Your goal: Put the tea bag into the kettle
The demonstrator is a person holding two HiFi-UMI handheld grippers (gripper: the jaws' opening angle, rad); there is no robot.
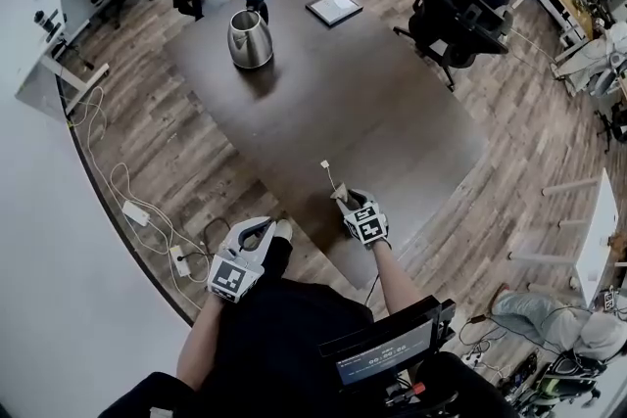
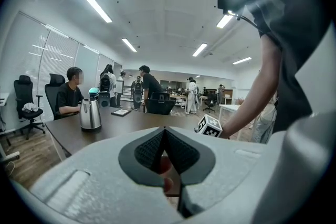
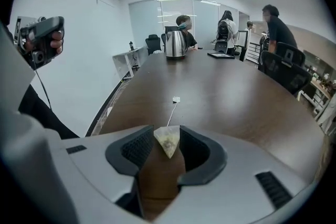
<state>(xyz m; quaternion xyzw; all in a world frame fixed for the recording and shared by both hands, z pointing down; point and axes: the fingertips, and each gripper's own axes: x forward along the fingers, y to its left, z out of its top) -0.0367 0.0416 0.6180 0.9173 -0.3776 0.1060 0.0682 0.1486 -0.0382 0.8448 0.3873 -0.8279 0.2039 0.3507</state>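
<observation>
Tea bag [image 1: 339,194], head view: it lies on the dark worktop [image 1: 392,113] near the near edge, with its string and tag running out toward the far end. The right gripper [image 1: 345,201] points down over it. The left gripper [image 1: 266,228] hangs off the worktop's near-left edge, by the person's lap. The kettle [image 1: 250,39] stands at the far end, well apart from the bag.

Left gripper view: the fingers [image 2: 149,149] are clenched together on nothing. The kettle [image 2: 90,114] shows far off across the worktop.

Right gripper view: the fingers [image 3: 137,148] are spread wide with the tea bag [image 3: 168,141] between them, resting on the worktop. Its upper corners are close to the pads, but no squeeze shows.

Step in hand, as judged: the pick-up, with the grasp not yet made. The next move calls for closing on the bag's body and lifting until string and tag clear the worktop. A long carry to the kettle follows. Whether its lid is open cannot be told.
</observation>
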